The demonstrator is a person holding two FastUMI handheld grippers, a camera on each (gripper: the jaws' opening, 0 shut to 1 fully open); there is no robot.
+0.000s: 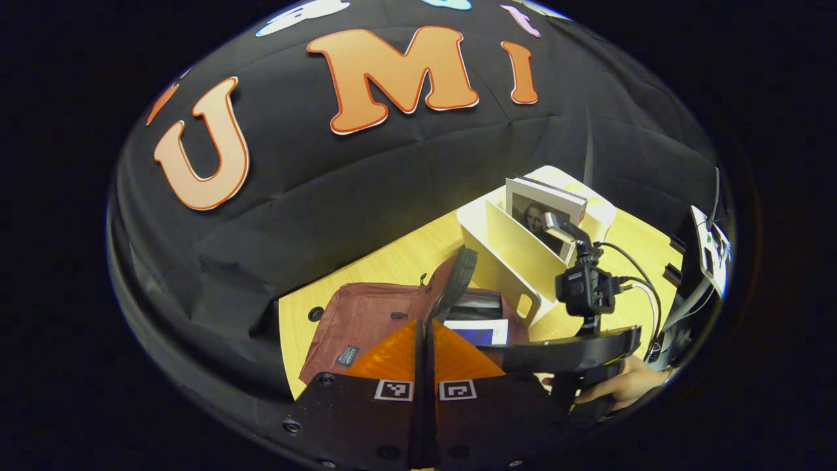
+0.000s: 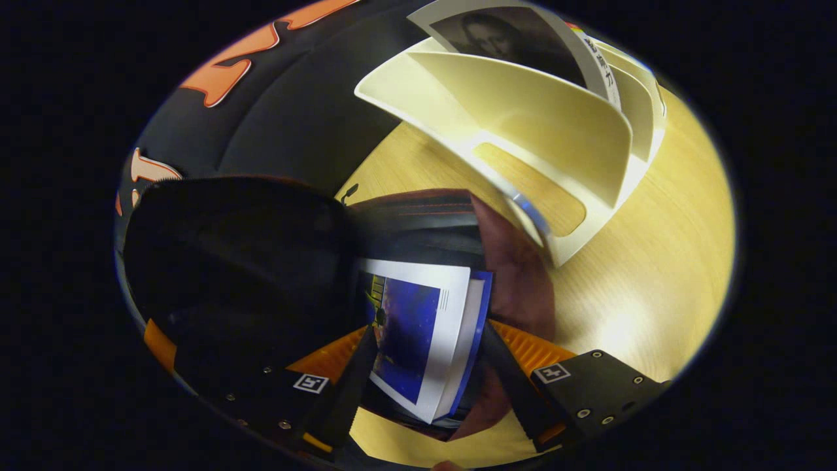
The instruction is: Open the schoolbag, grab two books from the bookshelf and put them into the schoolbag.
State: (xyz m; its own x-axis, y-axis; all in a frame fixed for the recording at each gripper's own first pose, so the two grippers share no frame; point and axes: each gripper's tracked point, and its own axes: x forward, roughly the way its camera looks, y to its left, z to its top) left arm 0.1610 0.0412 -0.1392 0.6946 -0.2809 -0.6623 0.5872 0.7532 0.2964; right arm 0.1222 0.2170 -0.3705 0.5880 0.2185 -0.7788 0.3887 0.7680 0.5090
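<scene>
Right tongs (image 2: 425, 366) pinch a blue-covered book (image 2: 418, 327) low in the middle of the right gripper view, one finger on each side of it, its far end already over the mouth of the maroon bag (image 2: 516, 275). Left tongs (image 1: 425, 353) sit pressed together at the bottom centre of the left gripper view, nothing visible between them, hanging over the bag (image 1: 373, 314), whose zipped flap (image 1: 458, 275) stands up along the opening. In that view the book (image 1: 480, 330) lies in the opening, and the right gripper and the hand (image 1: 621, 386) holding it appear at lower right. The main risk, I judge, is the book catching on the flap or the zip edge and tipping out onto the tabletop (image 2: 654, 275) if it is let go before it is well inside; a thin paperback could also bend or splay in the pinch. The bag is soft and nothing is holding it open, so the mouth may sag shut on the book. The cream bookshelf (image 2: 523, 131) stands just beside the bag, at upper right in the right gripper view, and a swing of the gripper could knock it or the portrait book (image 2: 510, 33) in it. The tabletop is pale wood with a glare patch at lower right; black cloth closes the booth behind.
</scene>
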